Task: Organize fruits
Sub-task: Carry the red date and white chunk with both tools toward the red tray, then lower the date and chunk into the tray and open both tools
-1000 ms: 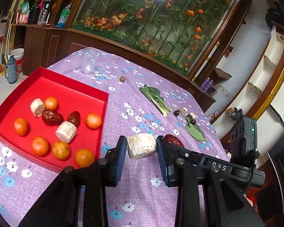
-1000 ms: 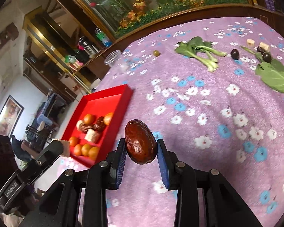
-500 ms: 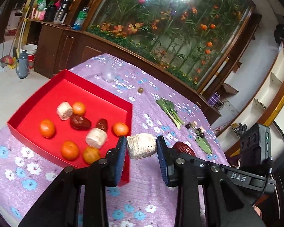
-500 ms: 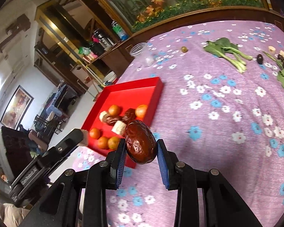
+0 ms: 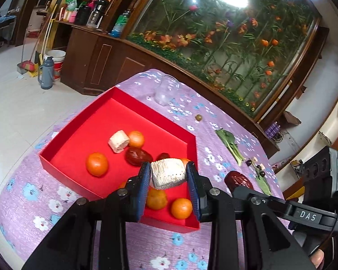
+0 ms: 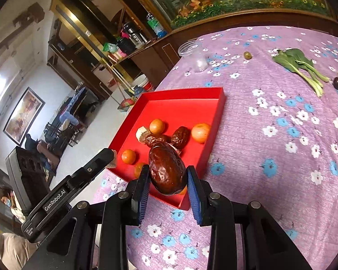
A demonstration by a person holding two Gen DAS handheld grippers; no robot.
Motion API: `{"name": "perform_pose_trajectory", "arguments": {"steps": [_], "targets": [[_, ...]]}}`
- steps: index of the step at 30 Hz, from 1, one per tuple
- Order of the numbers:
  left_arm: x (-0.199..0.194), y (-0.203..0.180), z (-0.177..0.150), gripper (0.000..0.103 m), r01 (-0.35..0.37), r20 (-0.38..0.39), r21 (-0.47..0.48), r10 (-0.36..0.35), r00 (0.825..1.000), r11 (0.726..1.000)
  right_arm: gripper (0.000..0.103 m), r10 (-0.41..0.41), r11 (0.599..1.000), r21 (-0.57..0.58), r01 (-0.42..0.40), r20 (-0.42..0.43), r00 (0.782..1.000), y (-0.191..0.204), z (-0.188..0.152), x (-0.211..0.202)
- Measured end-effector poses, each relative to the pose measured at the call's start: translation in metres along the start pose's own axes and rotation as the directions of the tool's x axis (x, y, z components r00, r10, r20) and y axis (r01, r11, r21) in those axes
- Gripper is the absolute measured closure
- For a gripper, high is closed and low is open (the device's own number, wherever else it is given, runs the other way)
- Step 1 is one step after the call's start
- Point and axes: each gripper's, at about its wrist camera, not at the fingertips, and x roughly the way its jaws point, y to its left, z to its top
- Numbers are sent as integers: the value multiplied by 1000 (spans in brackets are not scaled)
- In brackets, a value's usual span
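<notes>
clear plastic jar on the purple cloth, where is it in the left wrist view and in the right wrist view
Left wrist view: the clear jar lies upper centre, just past the red tray's far corner.
Right wrist view: the jar lies upper centre, beyond the tray's far edge, near the table's edge.
Shared landmark: the small green fruit sits right of the jar in both.
</notes>
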Motion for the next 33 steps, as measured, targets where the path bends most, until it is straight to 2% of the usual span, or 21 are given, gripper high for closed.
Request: {"name": "perform_pose_trajectory", "arguments": {"steps": [5,18,33], "targets": [[0,10,1,72,-38,11,4,38,999,999,68,3,1000,-11,-3,-6,1000,6,7,10],[19,22,3,72,-65,-27,-12,65,998,998,68,0,999,-33,-2,-55,998,16,12,42],[29,17,17,72,-136,1,69,136,991,988,68,-55,998,-46,53,-52,997,7,25,58]]}}
